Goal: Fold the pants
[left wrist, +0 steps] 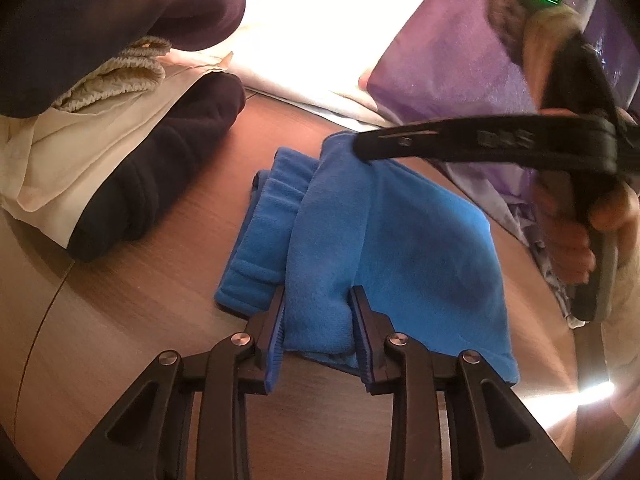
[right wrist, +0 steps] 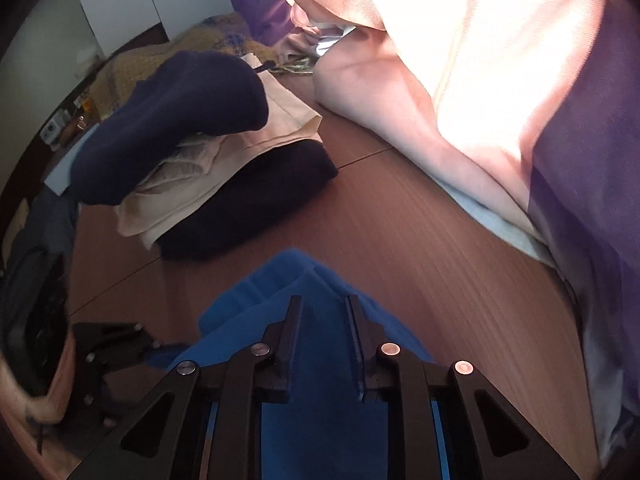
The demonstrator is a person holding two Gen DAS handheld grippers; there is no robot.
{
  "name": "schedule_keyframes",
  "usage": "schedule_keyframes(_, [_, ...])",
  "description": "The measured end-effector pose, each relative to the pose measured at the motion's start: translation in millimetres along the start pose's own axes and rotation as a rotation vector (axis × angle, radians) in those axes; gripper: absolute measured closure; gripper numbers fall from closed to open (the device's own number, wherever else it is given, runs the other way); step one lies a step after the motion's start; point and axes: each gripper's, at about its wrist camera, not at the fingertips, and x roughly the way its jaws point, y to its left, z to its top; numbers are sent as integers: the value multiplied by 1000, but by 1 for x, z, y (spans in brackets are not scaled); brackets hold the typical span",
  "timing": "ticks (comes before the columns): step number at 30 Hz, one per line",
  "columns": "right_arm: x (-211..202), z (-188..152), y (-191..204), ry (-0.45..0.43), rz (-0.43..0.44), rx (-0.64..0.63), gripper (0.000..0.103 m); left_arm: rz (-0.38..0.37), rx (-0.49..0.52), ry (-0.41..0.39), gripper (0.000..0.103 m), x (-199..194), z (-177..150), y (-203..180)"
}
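**Blue pants pinned at both ends**

Nearest, the left gripper (left wrist: 318,308) pinches a bunched fold of the blue pants (left wrist: 384,232), pads pressing the fleece from both sides. The pants lie folded on the wooden floor (left wrist: 140,300). At their far edge, the right gripper (right wrist: 324,312) hangs over the cloth, jaws slightly apart; whether they clamp it, I cannot tell. Beyond sits a stack of folded clothes (right wrist: 224,176).

Warm dim light, blown-out glare on the pale fabric (right wrist: 460,40), fisheye-bent dark edges, slight motion blur.
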Motion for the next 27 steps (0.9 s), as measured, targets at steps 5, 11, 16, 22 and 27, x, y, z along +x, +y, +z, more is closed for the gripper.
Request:
schedule_keyframes(5, [20,2,-4,20,-6,27,81,1,4,3,72,-1,-2,1])
schedule_keyframes(11, [22,-2,-9,0,1,93,81,10,11,24,60,-2,-1,0])
schedule_keyframes(16, [1,-11,-6,-106,-65,183,64,37,61,-18,52,-29,-2,0])
schedule_keyframes(22, [-55,-43,21,-239,-193,272,54,42,110,-66,50,-70,-6,-3])
schedule_keyframes(27, [-101,-83,50,-343,-318,379,40,20,175,-88,45,-103,-12,-7])
